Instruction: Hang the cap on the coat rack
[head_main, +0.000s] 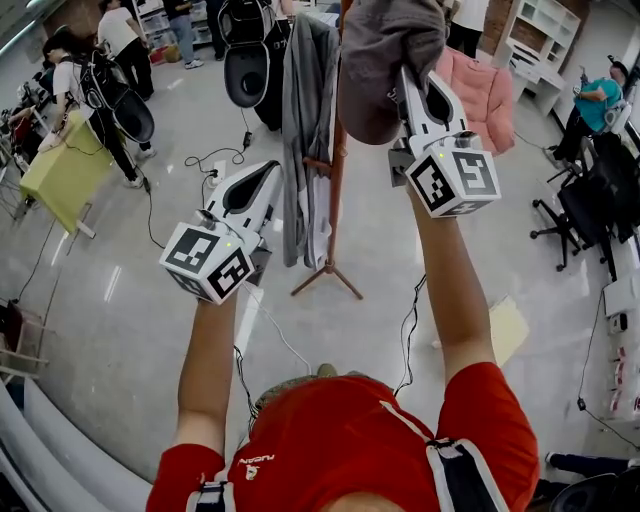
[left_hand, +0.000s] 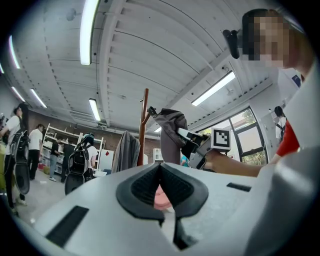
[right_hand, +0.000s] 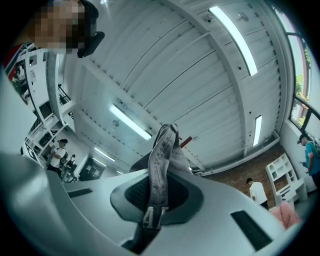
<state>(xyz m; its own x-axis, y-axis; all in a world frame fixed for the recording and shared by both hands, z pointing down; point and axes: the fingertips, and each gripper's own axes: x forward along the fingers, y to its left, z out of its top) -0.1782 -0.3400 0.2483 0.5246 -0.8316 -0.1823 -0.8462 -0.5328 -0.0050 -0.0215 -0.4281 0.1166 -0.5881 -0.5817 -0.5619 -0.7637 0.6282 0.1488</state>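
Note:
A dark grey cap (head_main: 385, 60) is held up high at the top of the head view, against the upper end of the brown wooden coat rack (head_main: 335, 180). My right gripper (head_main: 408, 80) is shut on it; in the right gripper view the cap's strap (right_hand: 161, 160) is pinched between the pads, with a rack peg tip (right_hand: 186, 142) just behind. My left gripper (head_main: 268, 172) hangs lower, left of the rack pole, shut and holding nothing. In the left gripper view, the cap (left_hand: 170, 135) and right gripper (left_hand: 192, 142) sit right of the rack pole (left_hand: 144, 125).
A grey coat (head_main: 305, 130) hangs on the rack's left side. Behind stand a pink armchair (head_main: 485, 90), dark bags (head_main: 250, 60), a yellow-green table (head_main: 60, 170) and an office chair (head_main: 580, 210). Several people stand around the room. Cables (head_main: 200, 160) run over the floor.

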